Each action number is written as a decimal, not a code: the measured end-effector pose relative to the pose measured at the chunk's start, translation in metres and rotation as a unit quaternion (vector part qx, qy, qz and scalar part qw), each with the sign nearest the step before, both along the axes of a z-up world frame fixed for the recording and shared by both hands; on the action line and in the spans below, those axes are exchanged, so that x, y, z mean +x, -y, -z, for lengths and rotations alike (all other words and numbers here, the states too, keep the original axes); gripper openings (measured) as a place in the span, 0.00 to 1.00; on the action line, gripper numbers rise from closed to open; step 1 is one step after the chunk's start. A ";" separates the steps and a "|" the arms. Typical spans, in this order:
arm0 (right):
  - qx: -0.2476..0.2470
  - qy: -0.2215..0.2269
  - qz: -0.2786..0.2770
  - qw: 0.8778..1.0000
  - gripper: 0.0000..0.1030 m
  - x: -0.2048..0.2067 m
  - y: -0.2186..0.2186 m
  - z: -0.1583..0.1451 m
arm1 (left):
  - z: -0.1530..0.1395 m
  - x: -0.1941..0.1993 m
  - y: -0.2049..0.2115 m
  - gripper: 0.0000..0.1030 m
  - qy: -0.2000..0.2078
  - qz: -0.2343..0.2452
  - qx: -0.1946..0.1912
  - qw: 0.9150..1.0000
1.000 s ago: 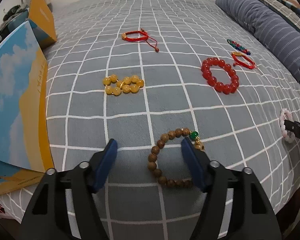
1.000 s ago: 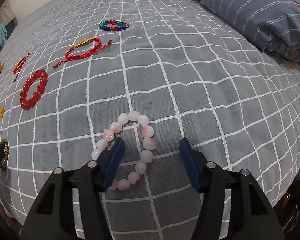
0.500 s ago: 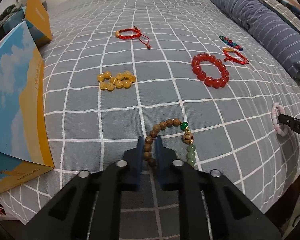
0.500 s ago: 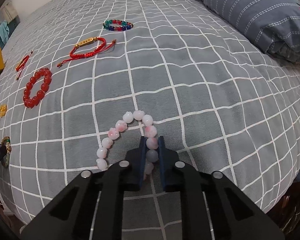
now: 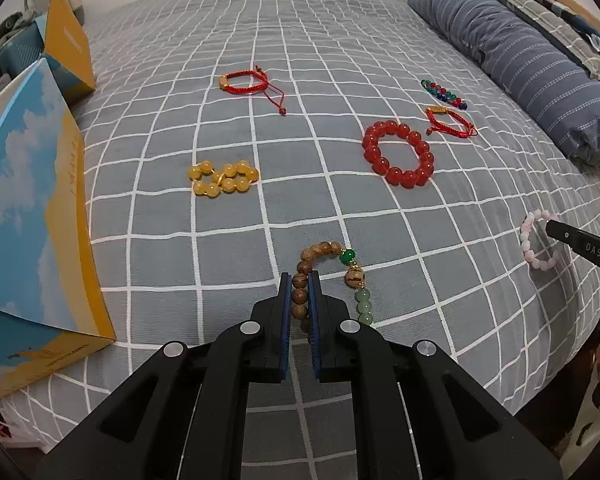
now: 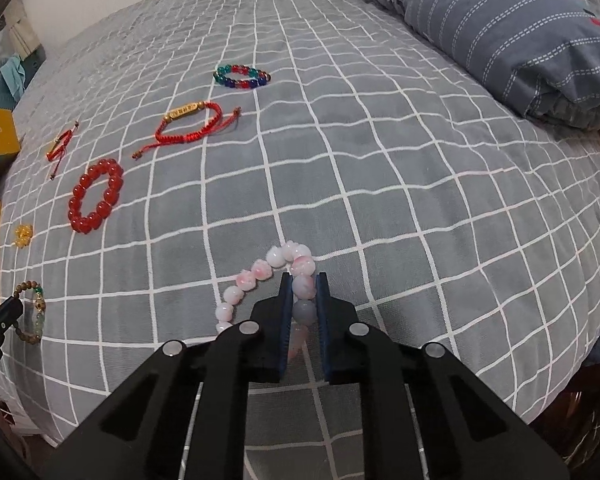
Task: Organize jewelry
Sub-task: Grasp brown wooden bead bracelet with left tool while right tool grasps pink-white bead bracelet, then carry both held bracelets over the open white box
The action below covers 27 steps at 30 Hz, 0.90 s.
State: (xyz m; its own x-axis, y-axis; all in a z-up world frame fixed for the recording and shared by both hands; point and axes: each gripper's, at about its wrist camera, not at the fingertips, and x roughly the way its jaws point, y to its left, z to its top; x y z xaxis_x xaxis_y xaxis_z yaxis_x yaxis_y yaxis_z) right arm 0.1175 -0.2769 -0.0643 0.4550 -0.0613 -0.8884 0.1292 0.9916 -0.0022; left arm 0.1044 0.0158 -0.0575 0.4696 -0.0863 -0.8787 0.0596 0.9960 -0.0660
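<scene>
My left gripper [image 5: 299, 280] is shut on the wooden bead bracelet [image 5: 320, 250], which has a green bead and pale green beads on its right side; it also shows in the right wrist view [image 6: 32, 312]. My right gripper [image 6: 303, 280] is shut on the pink bead bracelet [image 6: 260, 274], also seen at the right of the left wrist view [image 5: 529, 240]. On the bed lie a yellow bead bracelet [image 5: 222, 177], a big red bead bracelet [image 5: 398, 153], two red cord bracelets [image 5: 246, 82] [image 5: 448, 120] and a multicolour bead bracelet [image 5: 443, 94].
A grey checked bedspread [image 5: 300, 40] covers the bed. A blue and yellow box [image 5: 24, 208] stands at the left edge, with a second yellow box [image 5: 66, 52] behind it. A folded striped quilt [image 6: 500, 32] lies along the far right side.
Both grippers closed from wide open onto their bracelets, the left on the wooden one and the right on the pink one. Both bracelets are drawn together and slightly lifted.
</scene>
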 end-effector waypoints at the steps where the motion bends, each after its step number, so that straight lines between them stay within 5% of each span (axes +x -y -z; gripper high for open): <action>1: 0.001 0.001 0.001 1.000 0.11 0.000 0.000 -0.001 | -0.001 0.001 -0.001 0.07 -0.001 0.000 -0.002 1.000; 27: -0.003 0.049 -0.027 0.998 0.11 0.002 -0.028 -0.051 | -0.056 0.012 -0.013 0.07 0.041 -0.007 -0.002 0.999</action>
State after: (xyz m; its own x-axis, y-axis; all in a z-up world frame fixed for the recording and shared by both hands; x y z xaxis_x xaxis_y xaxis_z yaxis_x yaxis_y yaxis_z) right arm 0.1195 -0.2491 -0.0134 0.5417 -0.0394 -0.8396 0.0763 0.9971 0.0024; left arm 0.1162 0.0290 -0.0013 0.5404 -0.0827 -0.8373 0.0511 0.9965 -0.0655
